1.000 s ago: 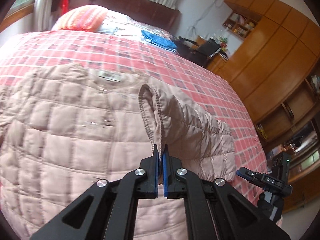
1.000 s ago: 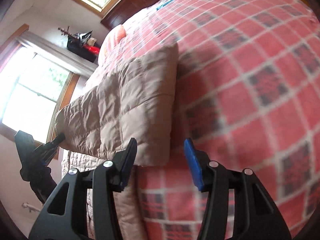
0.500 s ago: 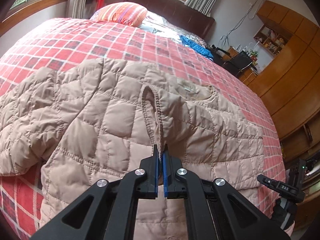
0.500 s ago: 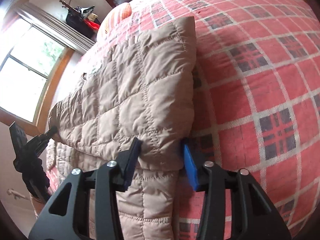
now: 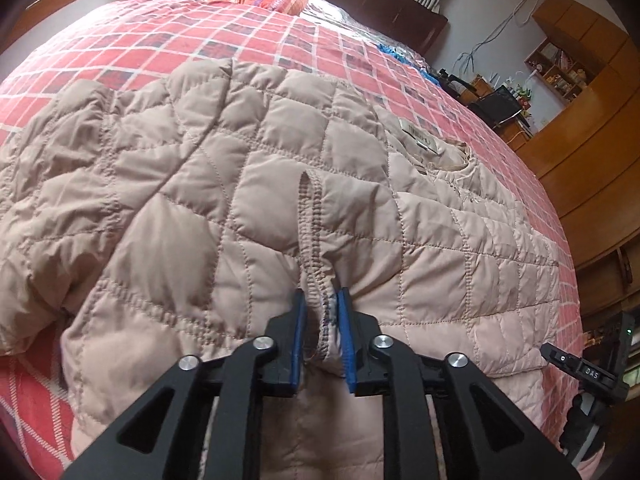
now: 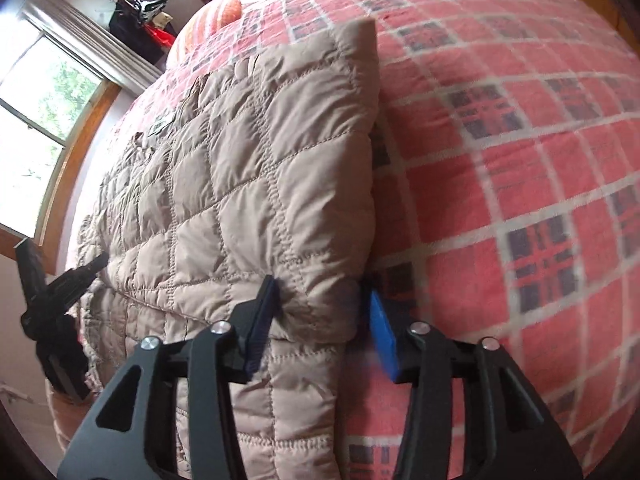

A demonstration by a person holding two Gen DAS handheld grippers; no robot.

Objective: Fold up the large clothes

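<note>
Left wrist view: the left gripper has its fingers slightly parted around the sleeve cuff, laid on the quilted jacket spread over the checked bedspread. The right gripper stands wide open astride the folded edge. Likely light, puffy, slippery; stitched hems grip best

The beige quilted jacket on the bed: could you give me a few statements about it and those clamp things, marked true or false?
1. The jacket lies on a red checked bedspread. True.
2. The left gripper has a stitched jacket edge between its fingers. True.
3. The right gripper is clamped tight on nothing. False: its jaws are spread around a folded jacket corner.
4. The jacket is blue. False: it is beige.
</note>
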